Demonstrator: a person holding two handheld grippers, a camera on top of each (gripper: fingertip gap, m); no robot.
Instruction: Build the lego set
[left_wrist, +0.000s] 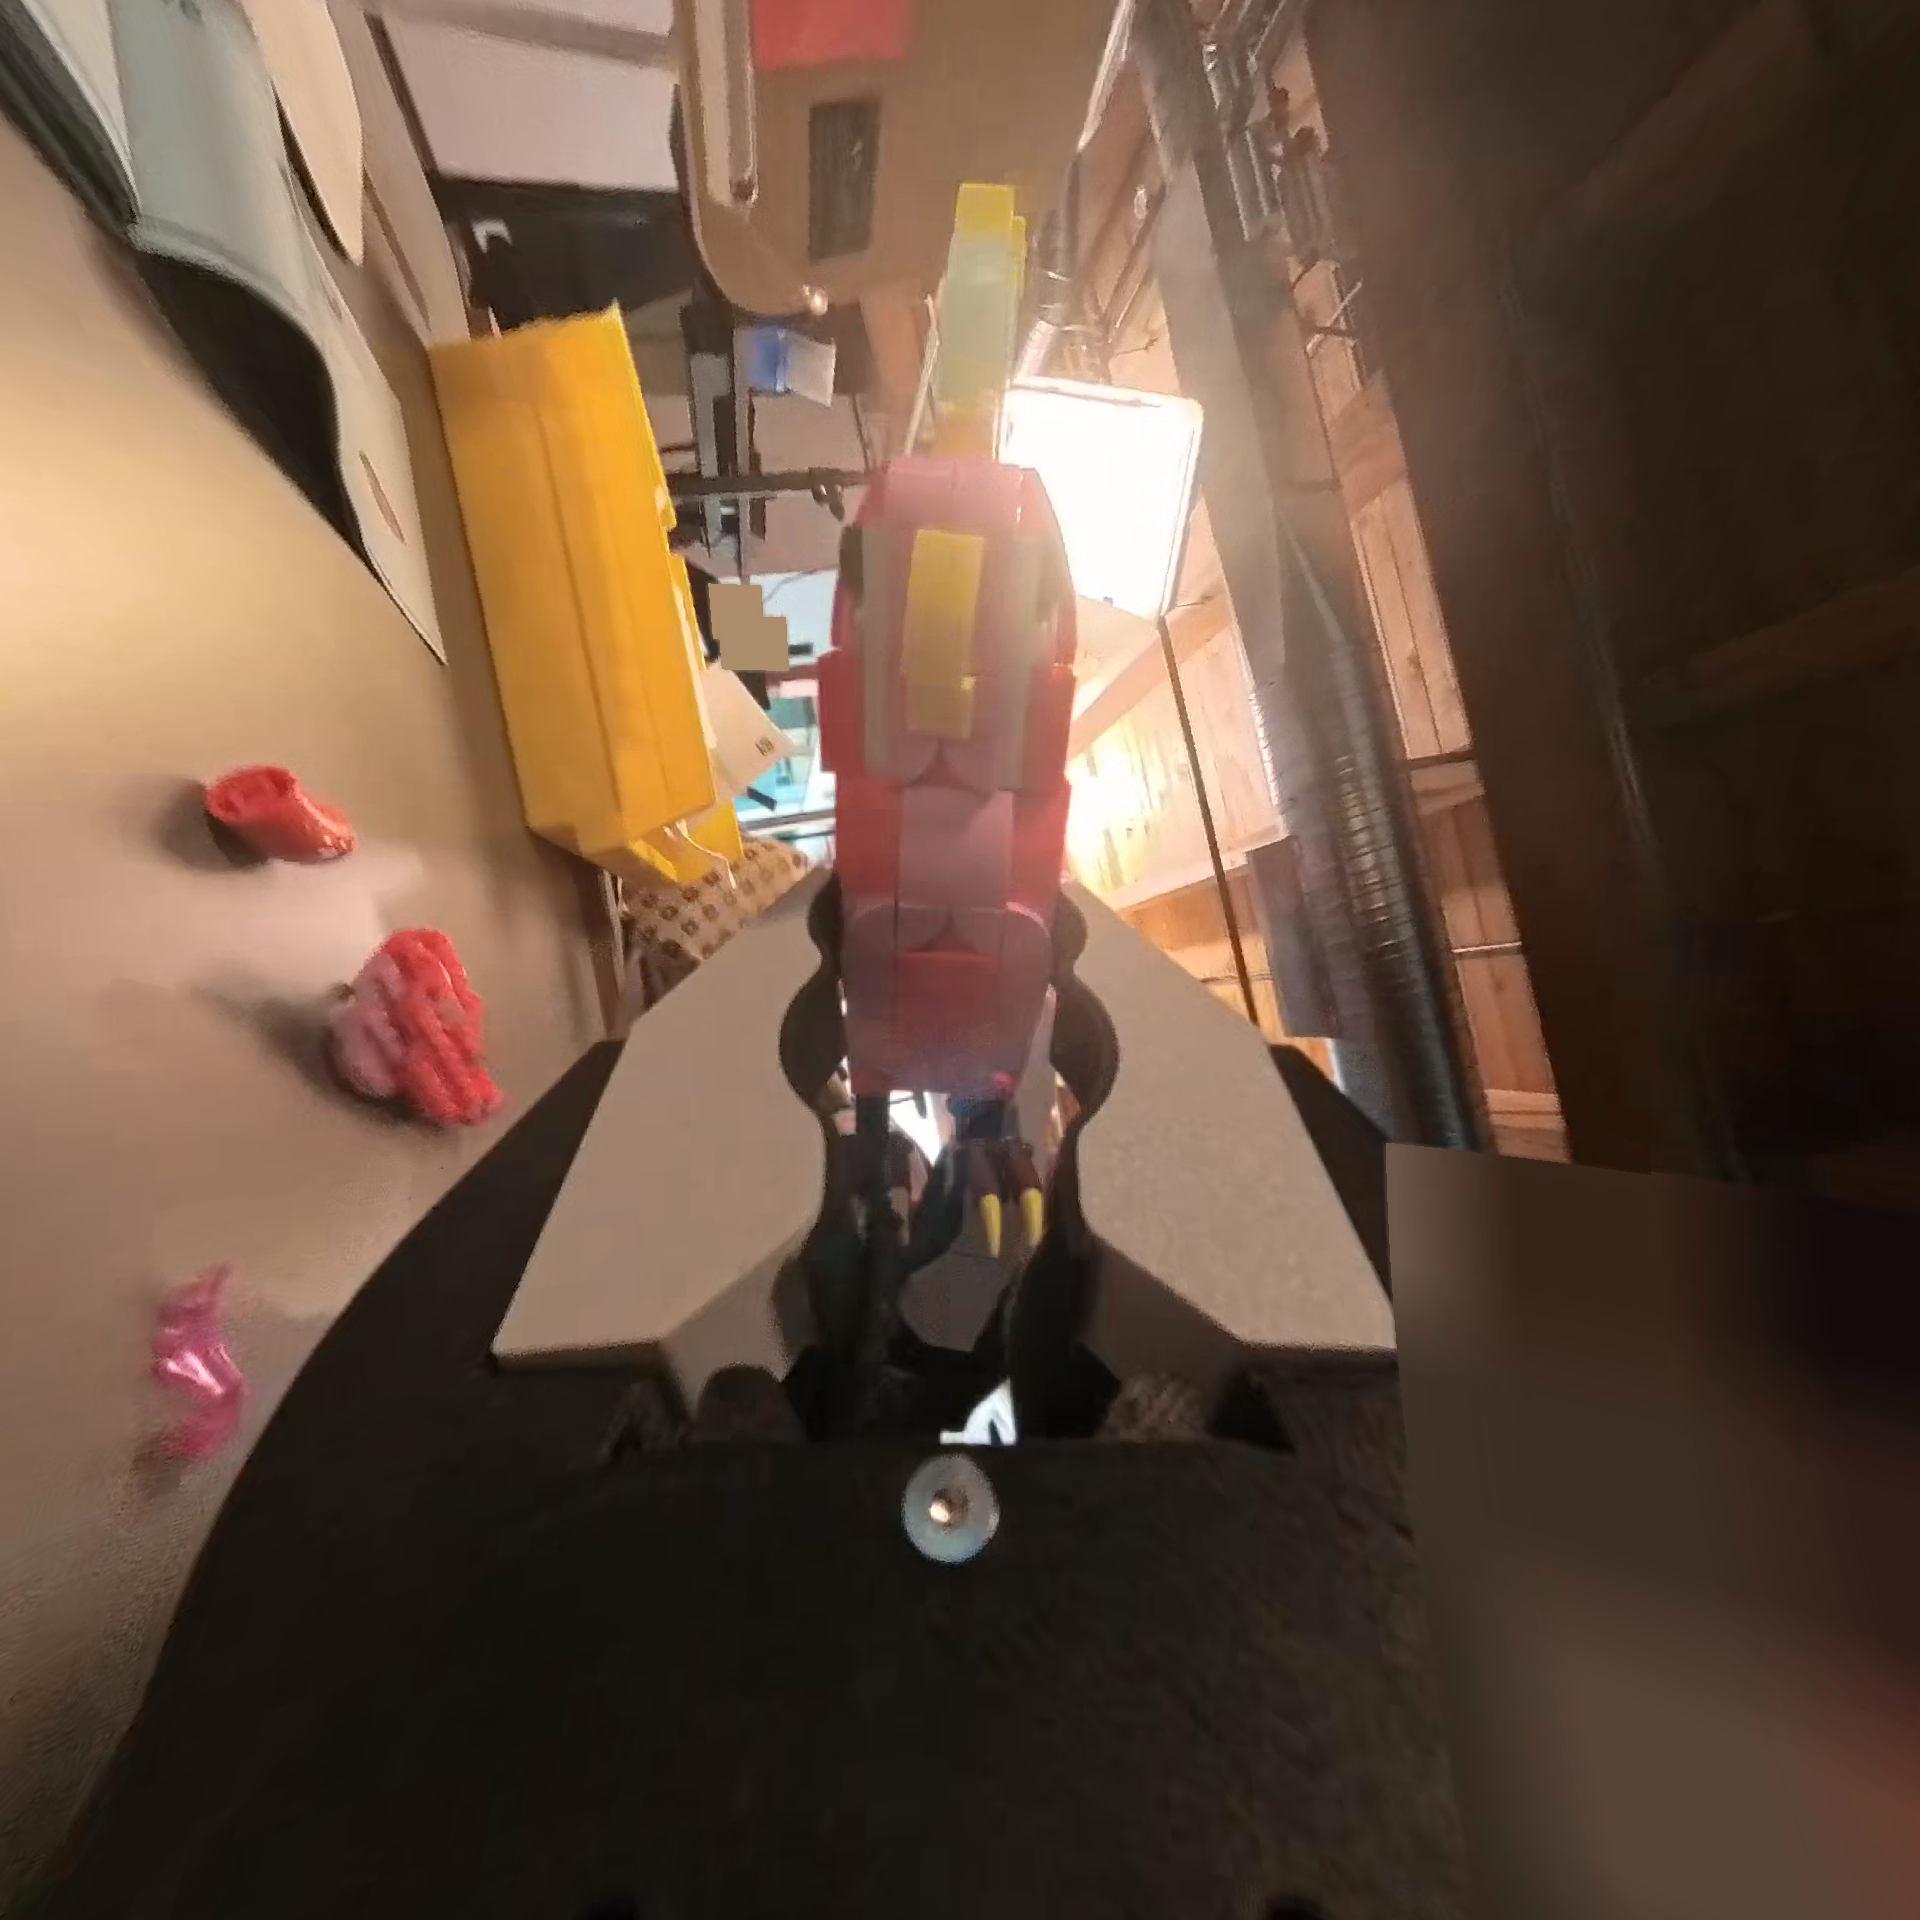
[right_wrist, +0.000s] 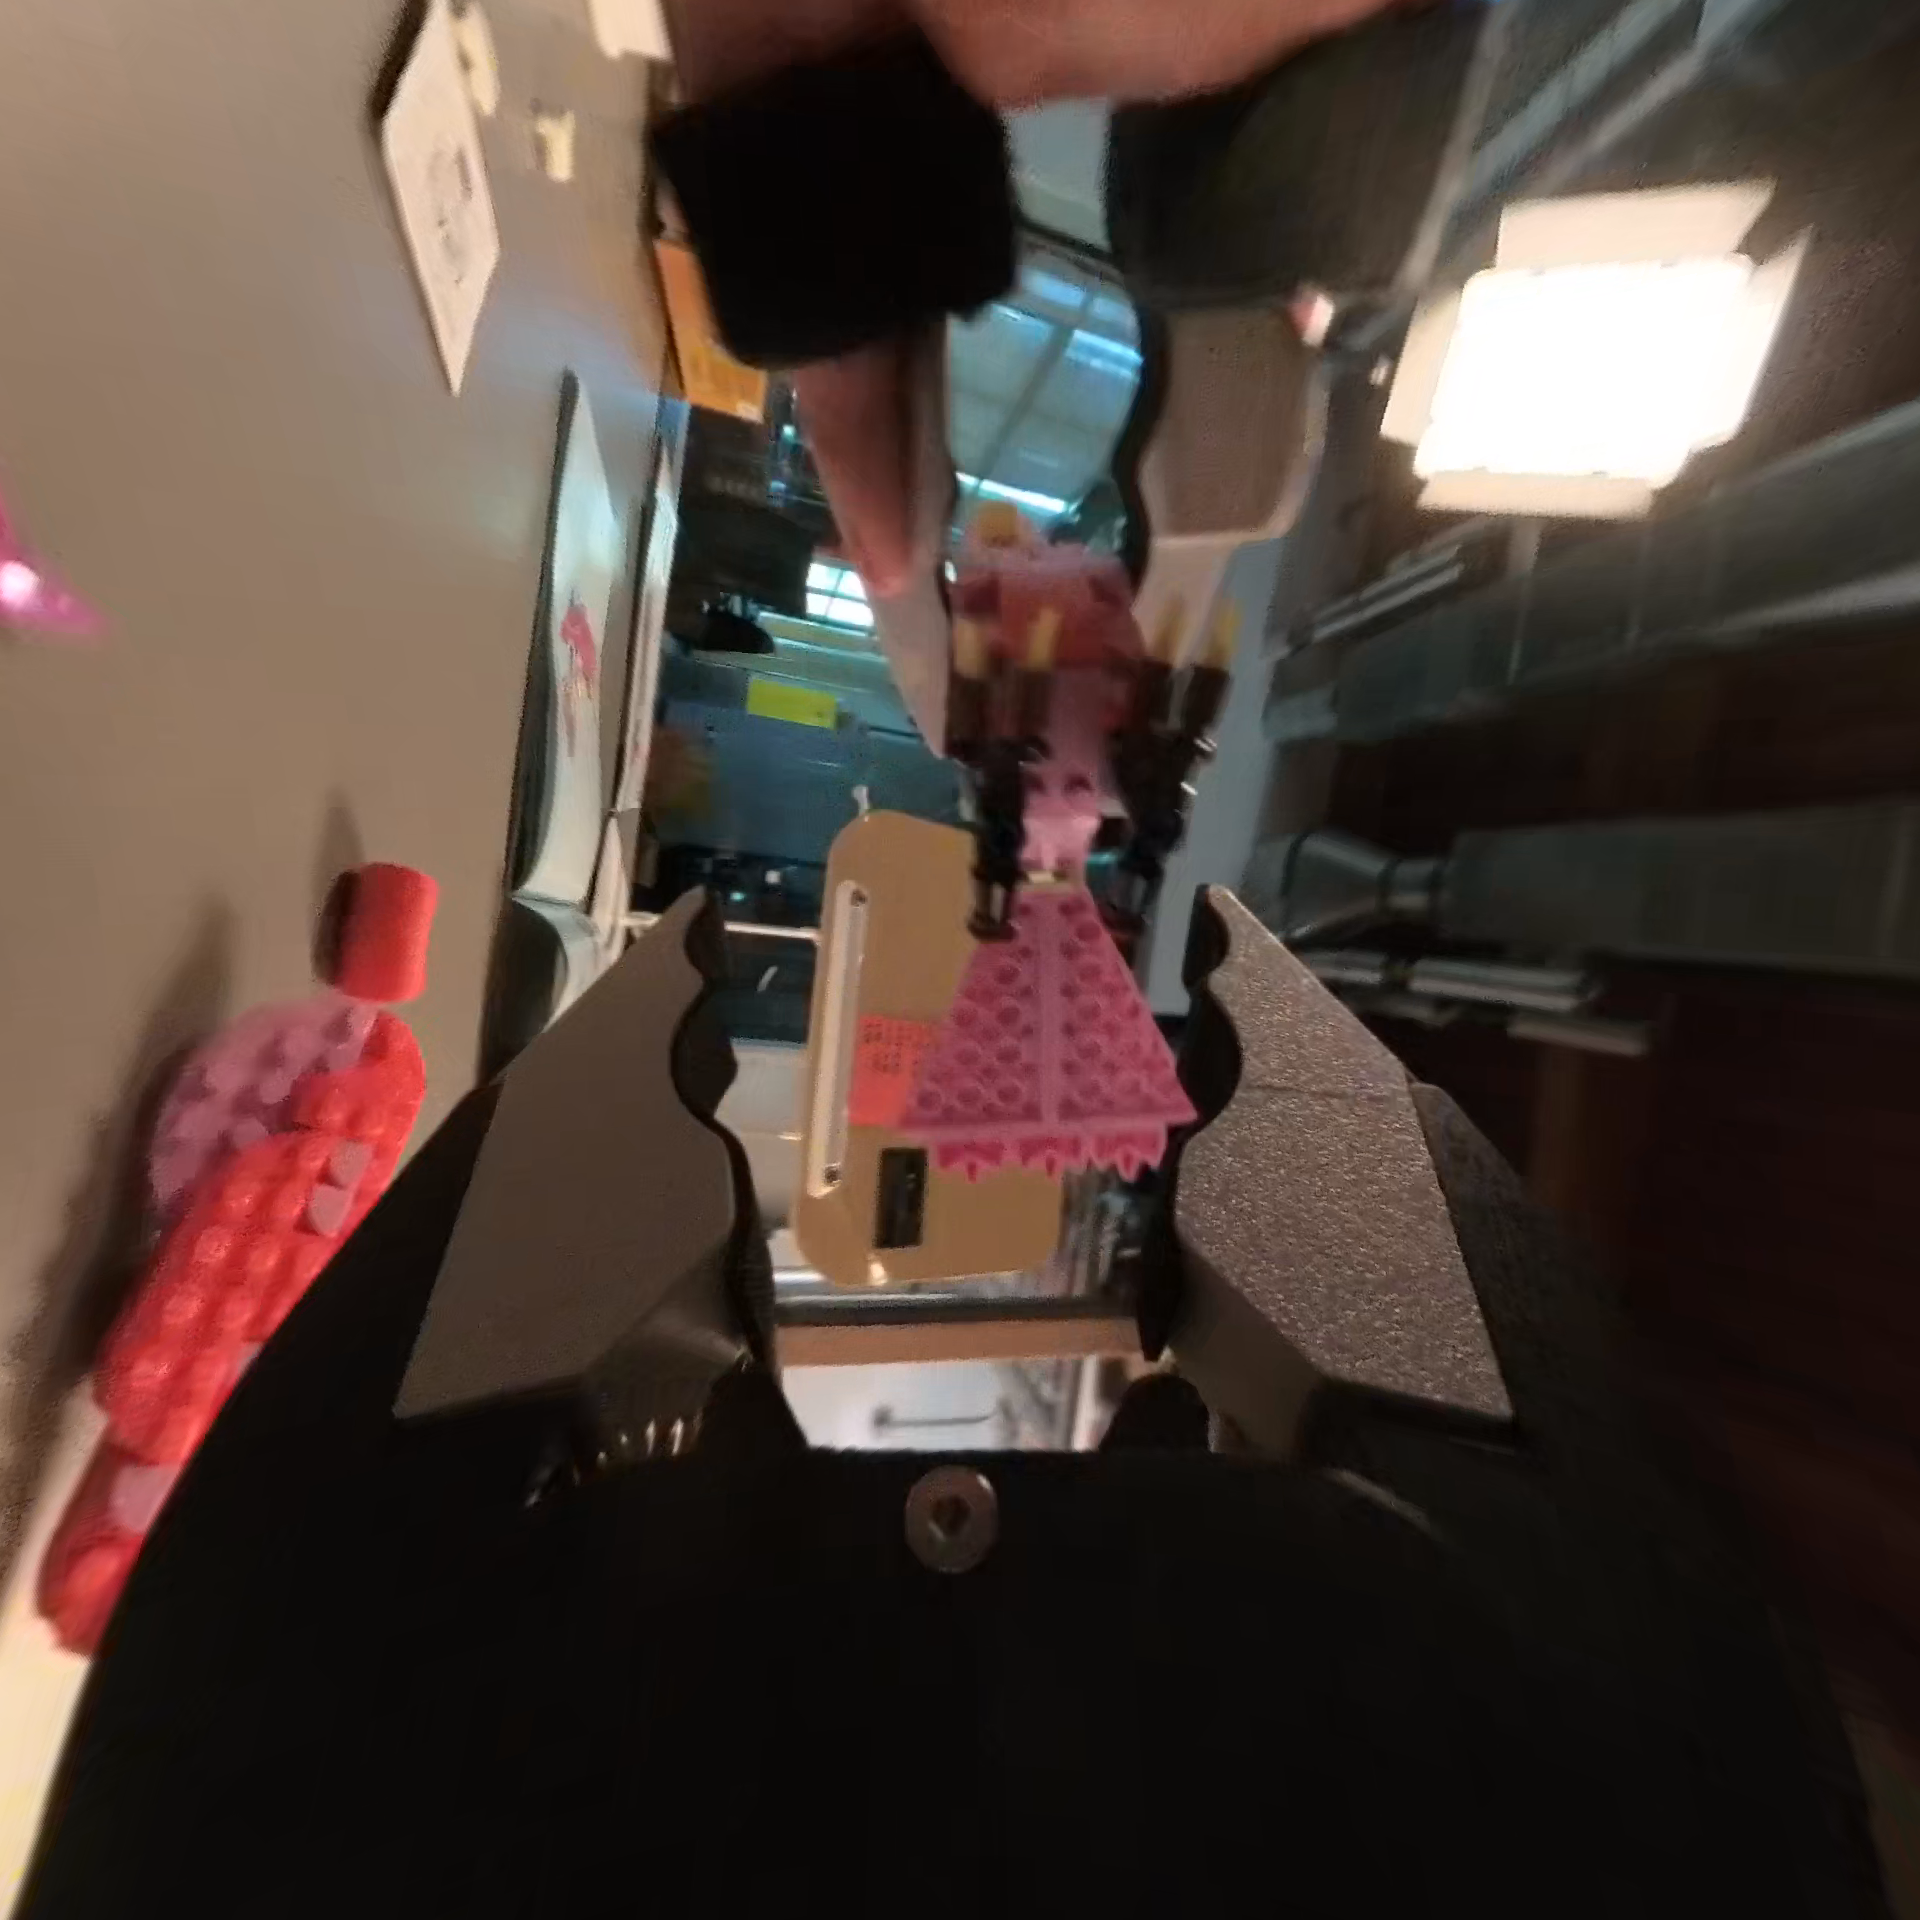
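A: Left wrist view first. The left gripper (left_wrist: 951, 966) is clamped on a red, lilac and yellow toy-brick creature model (left_wrist: 951, 790); both pads press its lower body, and most of it juts well beyond the fingertips. Its dark legs with yellow claws (left_wrist: 1013, 1210) hang back between the fingers.

B: The risk there?

A: I'd judge the long overhang could lever the model loose, or a knock could snap bricks off. To the gripper's left, on the beige tabletop (left_wrist: 156, 623), lie loose red and pink brick pieces (left_wrist: 416, 1023), with a yellow plastic bin (left_wrist: 582, 603) beyond them.

B: And the right wrist view?

A: The right gripper (right_wrist: 956, 935) stands wide open, holding nothing. Ahead, between its fingers but apart from the pads, is the pink studded wing plate (right_wrist: 1049, 1049) of the same model. Closing carelessly could pinch that thin plate off. A red and lilac brick assembly (right_wrist: 260, 1174) lies to its left.

B: Any writing?

A: A tan tag (right_wrist: 904, 935) with an orange sticker, a small label by the bin; nothing I'd repeat.
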